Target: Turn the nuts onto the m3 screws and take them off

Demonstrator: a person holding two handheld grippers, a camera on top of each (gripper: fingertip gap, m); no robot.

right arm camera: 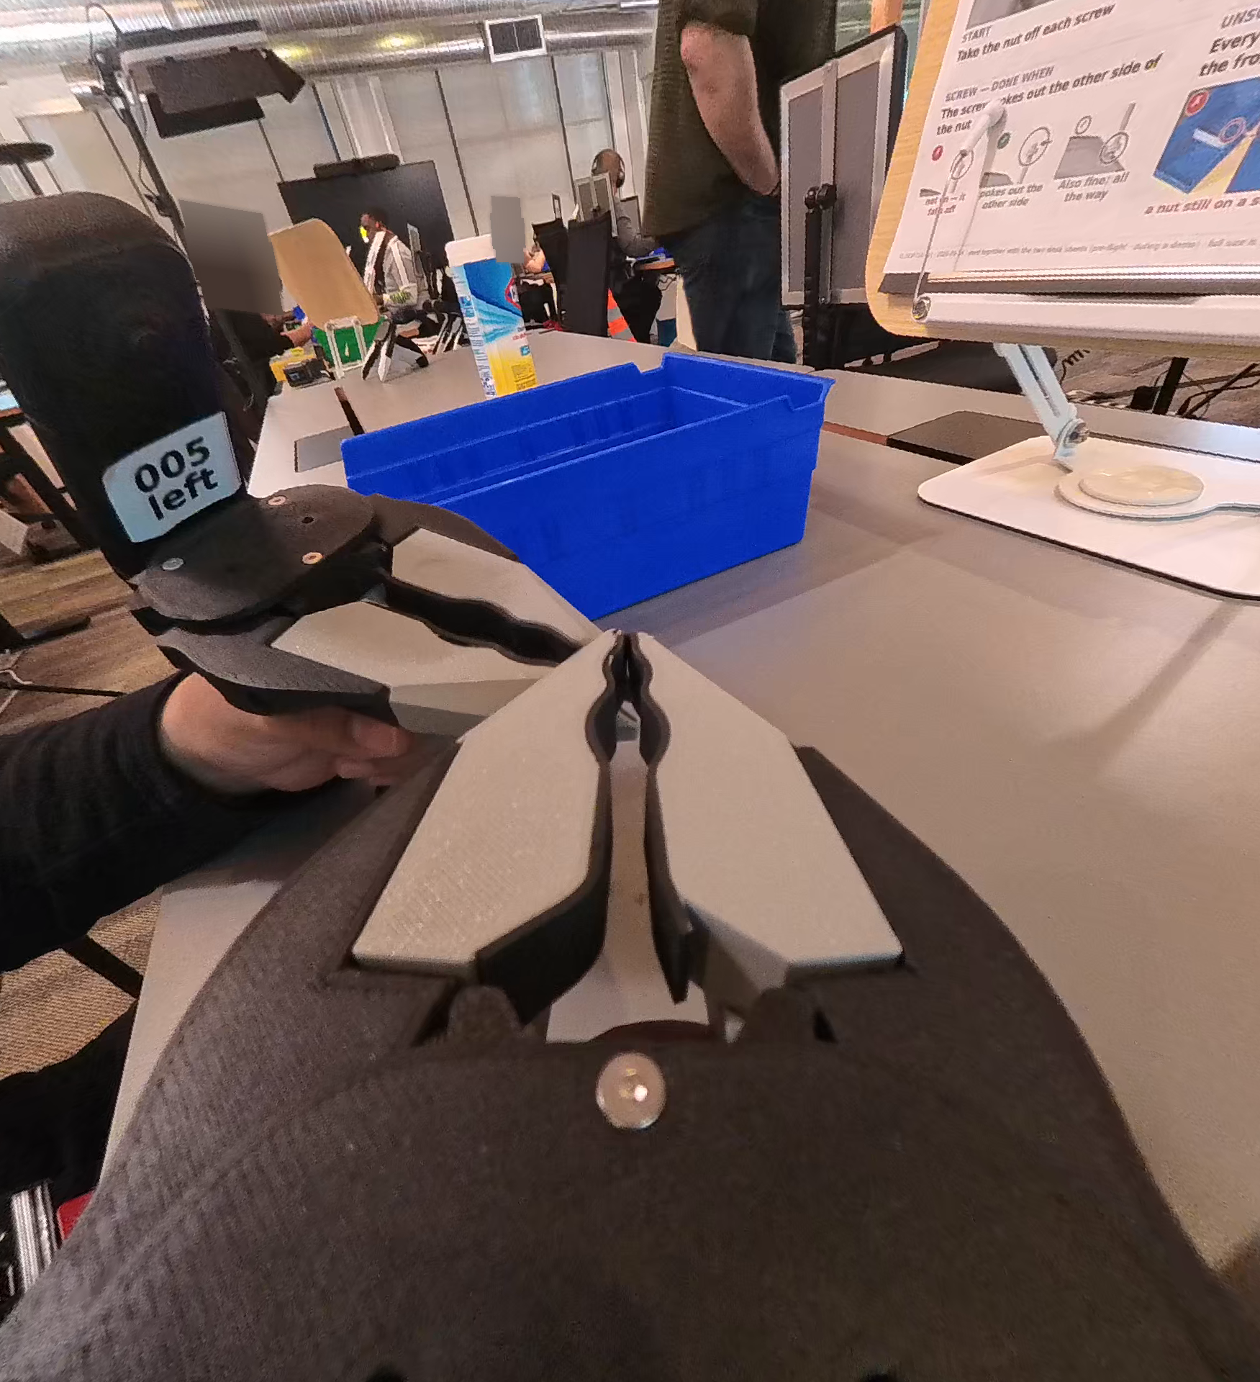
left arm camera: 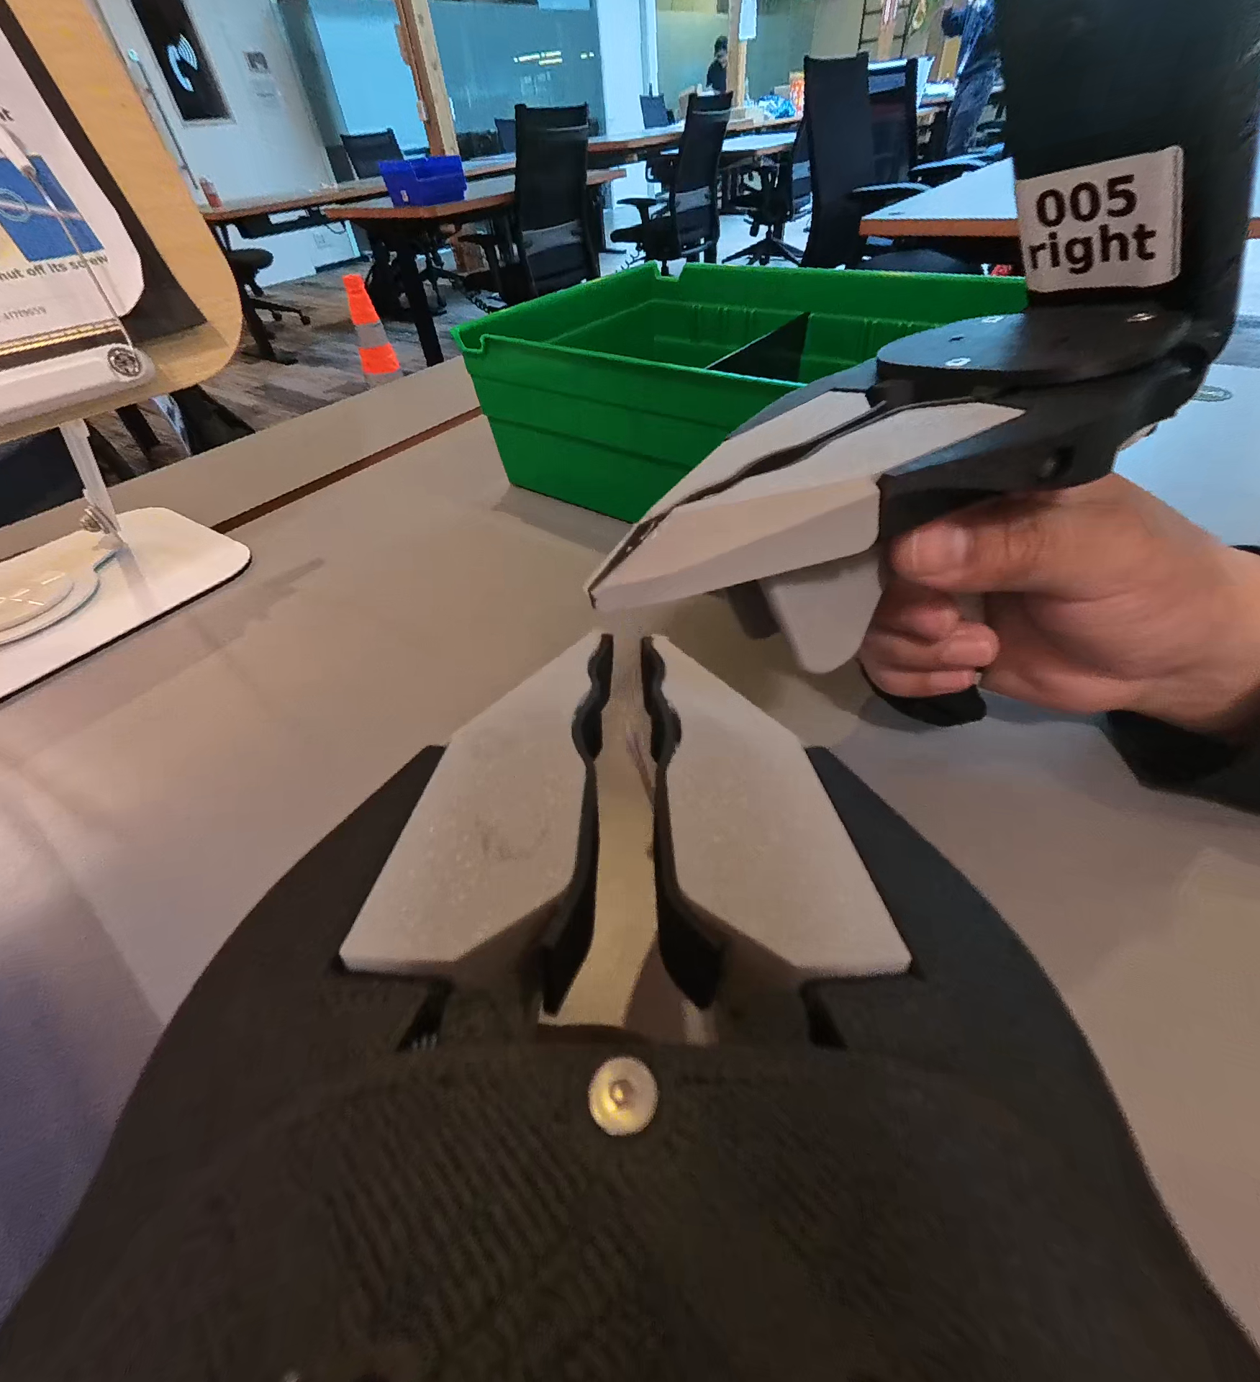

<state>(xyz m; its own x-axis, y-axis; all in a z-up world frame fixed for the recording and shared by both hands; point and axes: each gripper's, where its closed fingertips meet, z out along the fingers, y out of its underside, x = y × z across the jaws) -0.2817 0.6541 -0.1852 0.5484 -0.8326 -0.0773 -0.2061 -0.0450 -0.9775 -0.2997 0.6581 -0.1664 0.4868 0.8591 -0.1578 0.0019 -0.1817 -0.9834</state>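
No screw or nut shows in either view. In the left wrist view my left gripper (left arm camera: 624, 641) hovers low over the grey table (left arm camera: 298, 718) with a narrow gap between its tips and nothing visible in it. My right gripper (left arm camera: 597, 594) comes in from the right, held by a hand (left arm camera: 1060, 598), jaws shut, tip just above and left of the left tips. In the right wrist view my right gripper (right arm camera: 623, 637) is shut and empty. The left gripper (right arm camera: 574, 649) reaches in from the left, its tips partly hidden behind my right fingers.
A green bin (left arm camera: 574, 449) with a black divider stands behind the grippers. A blue bin (right arm camera: 612, 538) stands on the other side. An instruction sheet on a white stand (right arm camera: 1105, 516) is at the table's far side, also in the left wrist view (left arm camera: 51, 568). A wipes canister (right arm camera: 492, 321) and a standing person (right arm camera: 724, 187) are beyond. Only a small space, under 4 cm, lies between the two pairs of fingers.
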